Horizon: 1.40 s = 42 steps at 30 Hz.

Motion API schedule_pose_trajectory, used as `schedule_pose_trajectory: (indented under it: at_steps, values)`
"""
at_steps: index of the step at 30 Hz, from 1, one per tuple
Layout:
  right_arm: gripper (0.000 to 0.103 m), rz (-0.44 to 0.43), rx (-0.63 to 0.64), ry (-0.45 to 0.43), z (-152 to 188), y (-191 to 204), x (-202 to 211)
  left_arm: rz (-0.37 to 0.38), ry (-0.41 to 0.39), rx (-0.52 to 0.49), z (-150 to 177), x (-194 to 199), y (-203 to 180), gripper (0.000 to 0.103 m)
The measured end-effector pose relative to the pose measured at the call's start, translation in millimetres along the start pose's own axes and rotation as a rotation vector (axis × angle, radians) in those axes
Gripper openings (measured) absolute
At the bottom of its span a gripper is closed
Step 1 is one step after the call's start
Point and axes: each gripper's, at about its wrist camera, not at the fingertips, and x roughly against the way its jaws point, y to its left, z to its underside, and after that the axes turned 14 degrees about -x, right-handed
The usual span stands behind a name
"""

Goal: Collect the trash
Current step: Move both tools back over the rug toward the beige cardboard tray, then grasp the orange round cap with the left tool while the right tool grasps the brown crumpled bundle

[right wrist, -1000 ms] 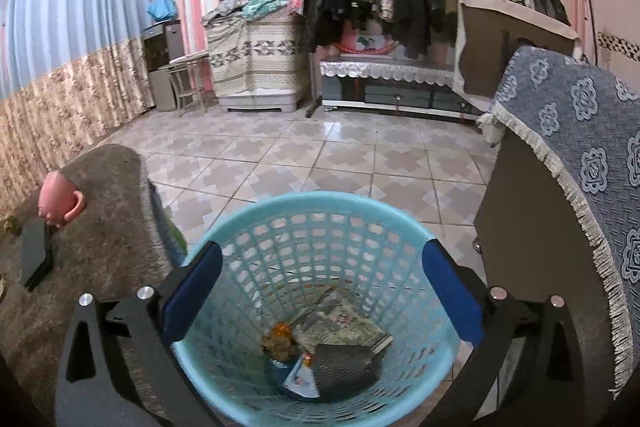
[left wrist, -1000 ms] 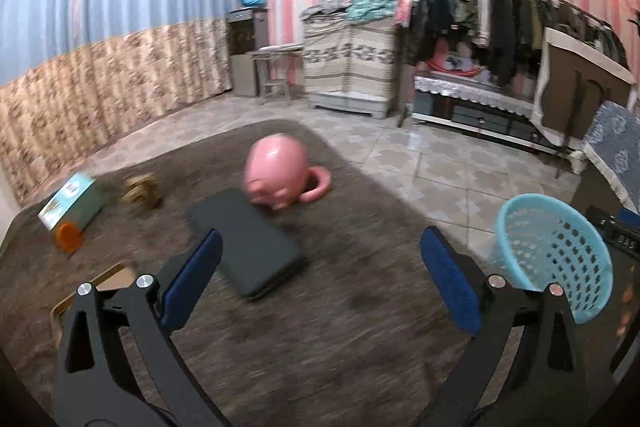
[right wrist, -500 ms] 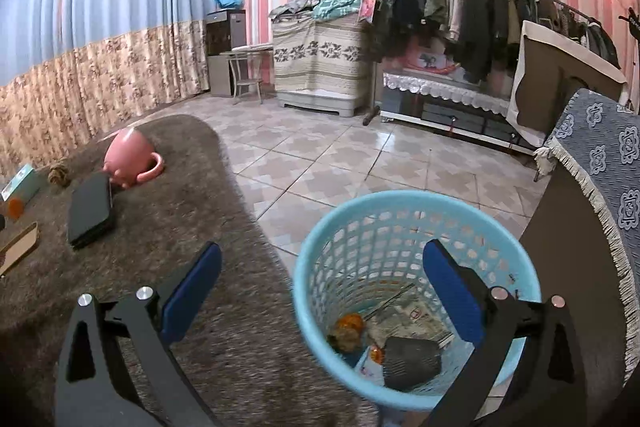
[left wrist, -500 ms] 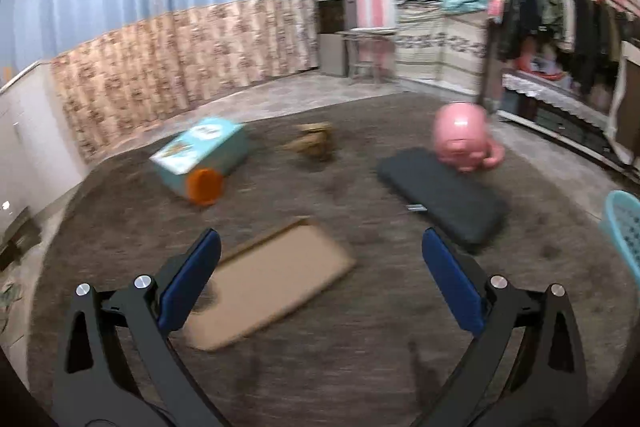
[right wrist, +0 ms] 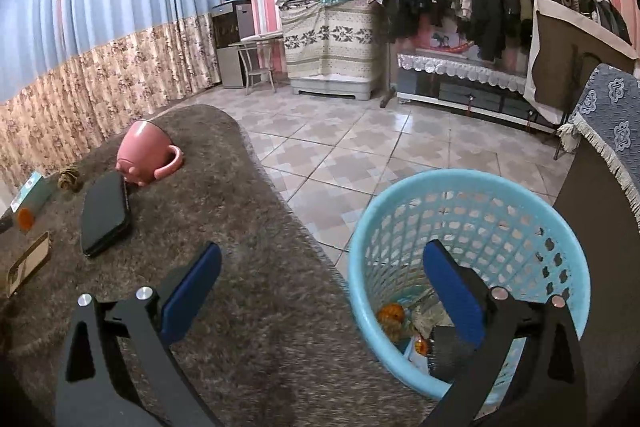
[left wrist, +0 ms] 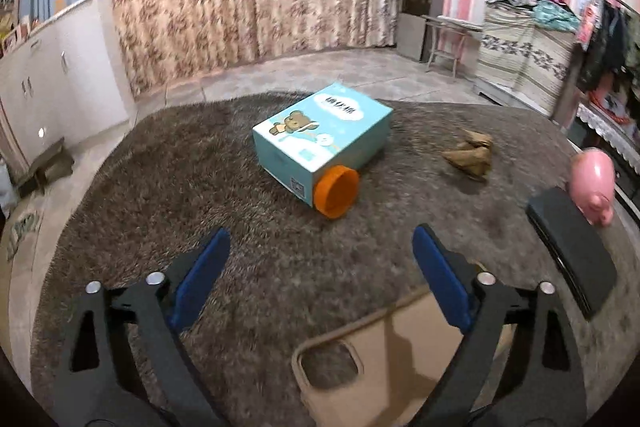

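A: Left wrist view. What lies ahead of the left gripper (left wrist: pixel 320 267)?
B: A brown rug (left wrist: pixel 240 187) carrying a teal box (left wrist: pixel 320 135), an orange cap (left wrist: pixel 336 195) touching the box's near corner, a brown wrapper (left wrist: pixel 470 155) to the right, a black case (left wrist: pixel 572 251) and a pink pig mug (left wrist: pixel 594 183) at the right edge. A tan card (left wrist: pixel 404 351) lies just beneath the right finger.

A: State of its fingers (left wrist: pixel 200 277)?
B: Apart and closing, with nothing but rug between them.

A: Right wrist view. Where is the right gripper (right wrist: pixel 320 291)?
B: It spans the rug's edge and a blue basket (right wrist: pixel 560 235) on the tiled floor (right wrist: pixel 340 147). Its fingers (right wrist: pixel 192 291) stand apart and grip nothing; the right finger overlaps the basket's opening.

A: Where is the trash?
B: Some lies in the basket: an orange lump (right wrist: pixel 391 315) and a dark packet (right wrist: pixel 448 351), with paper I cannot identify. The cap, wrapper and card lie on the rug, well apart from the basket.

A: Other items in that view?
B: The mug lies tipped with its handle on the rug, just beside the case
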Motion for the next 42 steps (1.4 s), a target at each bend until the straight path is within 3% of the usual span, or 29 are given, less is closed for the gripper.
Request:
schedule_pose_trajectory:
  at_steps: [3, 9, 13, 16, 19, 20, 23, 32, 37, 40, 42]
  values:
    - [0.099, -0.034, 0.048, -0.026, -2, 15, -1, -0.001, 0.039, 0.006, -8, -21, -3, 0.079]
    - [0.099, -0.037, 0.164, 0.033, 5, 53, -15, -0.031, 0.060, -0.024, -25, -48, -12, 0.072]
    - [0.099, -0.061, 0.195, 0.078, 8, 67, -27, -0.043, 0.086, -0.062, -31, -63, -17, 0.053]
    - [0.099, -0.072, 0.231, 0.093, 13, 80, -34, -0.037, 0.084, -0.055, -29, -65, -13, 0.047]
    - [0.099, -0.097, 0.227, 0.098, 14, 97, -38, -0.037, 0.086, -0.071, -26, -63, -8, 0.030]
    - [0.099, -0.108, 0.224, 0.100, 14, 103, -39, -0.031, 0.091, -0.078, -24, -62, -5, 0.023]
    - [0.099, -0.138, 0.229, 0.096, 14, 123, -41, 0.034, 0.122, -0.079, -17, -64, 3, 0.013]
    - [0.099, -0.220, 0.330, 0.086, 26, 203, -48, 0.118, 0.066, -0.088, -6, -44, 19, 0.008]
    - [0.099, -0.268, 0.405, 0.082, 33, 253, -56, 0.065, 0.012, -0.099, 3, -24, 36, 0.008]
    - [0.099, -0.301, 0.426, 0.093, 35, 286, -69, -0.008, -0.001, -0.065, 8, -22, 56, 0.008]
    - [0.099, -0.319, 0.441, 0.114, 36, 305, -81, -0.014, -0.002, -0.029, 8, -24, 70, 0.008]
